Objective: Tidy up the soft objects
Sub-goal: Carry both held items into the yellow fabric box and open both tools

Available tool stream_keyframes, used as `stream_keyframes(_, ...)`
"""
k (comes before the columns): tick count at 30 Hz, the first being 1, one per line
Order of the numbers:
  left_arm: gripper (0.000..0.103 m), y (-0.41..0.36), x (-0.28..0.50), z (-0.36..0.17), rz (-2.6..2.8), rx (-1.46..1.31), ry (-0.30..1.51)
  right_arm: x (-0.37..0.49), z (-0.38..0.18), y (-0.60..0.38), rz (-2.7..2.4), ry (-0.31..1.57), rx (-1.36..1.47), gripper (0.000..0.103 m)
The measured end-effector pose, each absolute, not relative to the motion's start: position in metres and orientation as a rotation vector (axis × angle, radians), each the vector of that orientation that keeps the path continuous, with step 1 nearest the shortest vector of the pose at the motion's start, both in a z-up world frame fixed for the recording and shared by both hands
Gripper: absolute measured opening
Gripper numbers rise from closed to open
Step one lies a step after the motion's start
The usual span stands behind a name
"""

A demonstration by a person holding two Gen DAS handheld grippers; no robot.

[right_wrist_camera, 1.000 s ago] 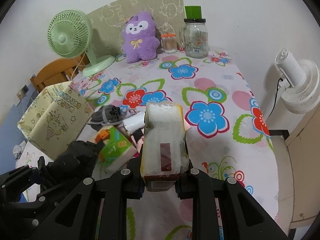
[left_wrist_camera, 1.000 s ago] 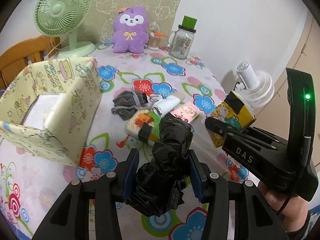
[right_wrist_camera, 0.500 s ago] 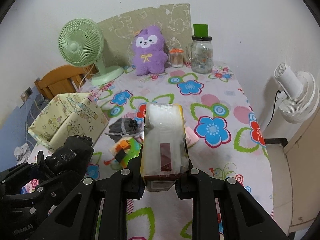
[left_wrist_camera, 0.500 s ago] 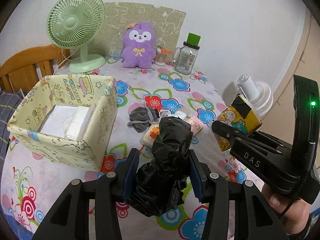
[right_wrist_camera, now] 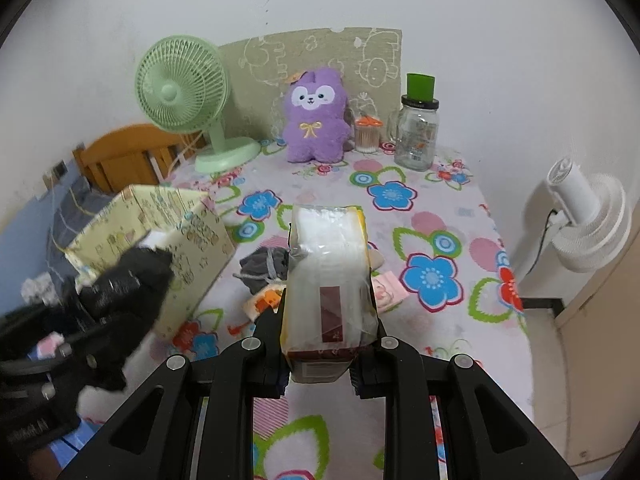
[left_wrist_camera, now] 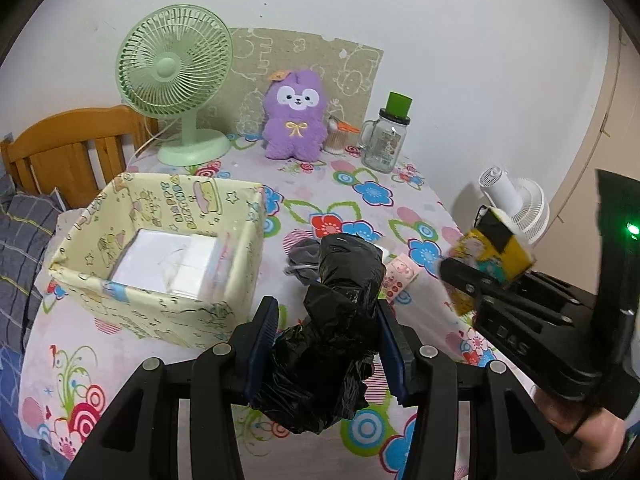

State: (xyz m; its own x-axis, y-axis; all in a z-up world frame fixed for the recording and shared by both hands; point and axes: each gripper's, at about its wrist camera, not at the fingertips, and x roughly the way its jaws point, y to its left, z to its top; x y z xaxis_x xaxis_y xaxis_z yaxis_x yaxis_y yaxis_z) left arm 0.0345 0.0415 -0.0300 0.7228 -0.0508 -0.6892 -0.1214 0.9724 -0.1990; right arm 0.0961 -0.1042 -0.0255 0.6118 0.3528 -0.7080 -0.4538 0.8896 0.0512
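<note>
My left gripper [left_wrist_camera: 326, 340] is shut on a crumpled black plastic bag [left_wrist_camera: 340, 320], held above the flowered table to the right of the yellow patterned box [left_wrist_camera: 160, 300]. The box holds white tissue packs [left_wrist_camera: 168, 260]. My right gripper [right_wrist_camera: 322, 336] is shut on a yellow-edged tissue pack [right_wrist_camera: 328, 272], held above the table; it also shows in the left wrist view [left_wrist_camera: 490, 252]. On the table lie a grey cloth bundle [right_wrist_camera: 264, 266], a pink packet [right_wrist_camera: 384, 290] and an orange-green packet [right_wrist_camera: 266, 300].
At the back stand a green fan [left_wrist_camera: 176, 80], a purple plush toy [left_wrist_camera: 294, 116], a cotton-swab jar [right_wrist_camera: 366, 134] and a glass jar with a green lid [left_wrist_camera: 386, 140]. A white fan [right_wrist_camera: 588, 216] is off the right table edge. A wooden chair [left_wrist_camera: 72, 148] is left.
Both grippers have risen and pulled back from the table with their loads. The left gripper has swung left, so the box now shows its open top.
</note>
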Motion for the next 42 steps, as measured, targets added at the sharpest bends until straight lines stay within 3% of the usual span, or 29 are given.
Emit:
stream_keyframes(18, 0.05, 0.097, 0.021, -0.006, 0.157, -0.237, 0.681, 0.063, 0.012, -0.06, 0.542, 0.667, -0.176, 0.025)
stream_keyframes(42, 0.05, 0.195, 0.018, -0.017, 0.372, -0.259, 0.693, 0.083, 0.005, 0.07, 0.782, 0.686, -0.203, 0.025)
